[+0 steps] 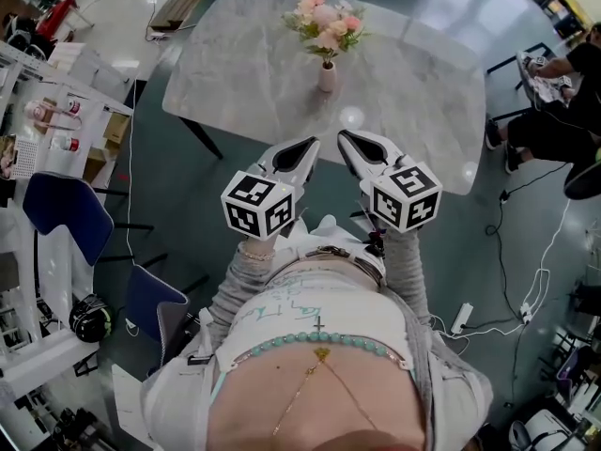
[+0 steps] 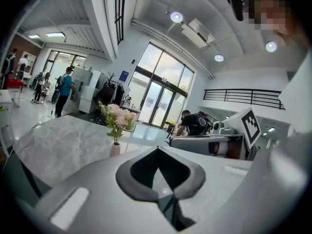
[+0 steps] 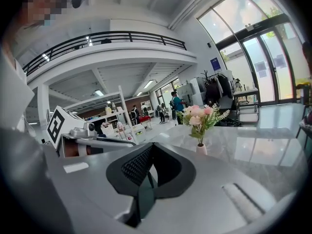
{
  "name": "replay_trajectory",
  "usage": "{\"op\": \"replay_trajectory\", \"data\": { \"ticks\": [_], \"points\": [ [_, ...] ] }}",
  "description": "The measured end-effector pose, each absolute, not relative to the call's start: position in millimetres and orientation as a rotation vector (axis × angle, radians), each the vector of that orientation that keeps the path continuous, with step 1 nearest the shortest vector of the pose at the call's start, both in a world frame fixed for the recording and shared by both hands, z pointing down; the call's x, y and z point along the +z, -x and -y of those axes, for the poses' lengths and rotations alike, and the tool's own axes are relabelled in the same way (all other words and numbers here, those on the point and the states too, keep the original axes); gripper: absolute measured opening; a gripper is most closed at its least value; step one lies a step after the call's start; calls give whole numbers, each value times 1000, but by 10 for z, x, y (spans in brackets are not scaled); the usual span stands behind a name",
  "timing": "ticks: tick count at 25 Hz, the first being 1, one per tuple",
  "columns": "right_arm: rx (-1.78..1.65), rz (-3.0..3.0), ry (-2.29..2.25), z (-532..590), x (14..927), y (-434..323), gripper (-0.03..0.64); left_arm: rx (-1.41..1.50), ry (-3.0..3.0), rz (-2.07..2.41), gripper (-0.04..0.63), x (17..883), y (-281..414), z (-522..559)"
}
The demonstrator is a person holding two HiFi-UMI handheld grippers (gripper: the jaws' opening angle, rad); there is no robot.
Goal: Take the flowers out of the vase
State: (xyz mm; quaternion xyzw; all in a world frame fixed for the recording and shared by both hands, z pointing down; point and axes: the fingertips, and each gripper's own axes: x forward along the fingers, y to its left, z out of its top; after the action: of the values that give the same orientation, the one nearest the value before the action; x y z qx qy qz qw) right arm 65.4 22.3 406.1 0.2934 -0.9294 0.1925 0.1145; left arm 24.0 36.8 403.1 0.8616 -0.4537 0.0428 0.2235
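Standing at the top centre of the head view, the pink flowers [image 1: 326, 22] sit in their small vase [image 1: 326, 75] on the marble table [image 1: 235, 73]; below them, mid-frame, the left gripper [image 1: 310, 147] and right gripper [image 1: 346, 141] hover side by side, jaws closed on nothing

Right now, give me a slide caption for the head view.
Shut, empty left tongs and right tongs near a marble table with flowers in a vase.
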Motion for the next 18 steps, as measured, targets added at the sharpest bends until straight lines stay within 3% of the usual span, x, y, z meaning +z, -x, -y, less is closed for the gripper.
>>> {"op": "replay_trajectory", "data": {
  "ticks": [18],
  "points": [
    [625,2630,-1138,522,4109,-464,25,172,-2468,1011,2,4063,23,509]
  ]
}}
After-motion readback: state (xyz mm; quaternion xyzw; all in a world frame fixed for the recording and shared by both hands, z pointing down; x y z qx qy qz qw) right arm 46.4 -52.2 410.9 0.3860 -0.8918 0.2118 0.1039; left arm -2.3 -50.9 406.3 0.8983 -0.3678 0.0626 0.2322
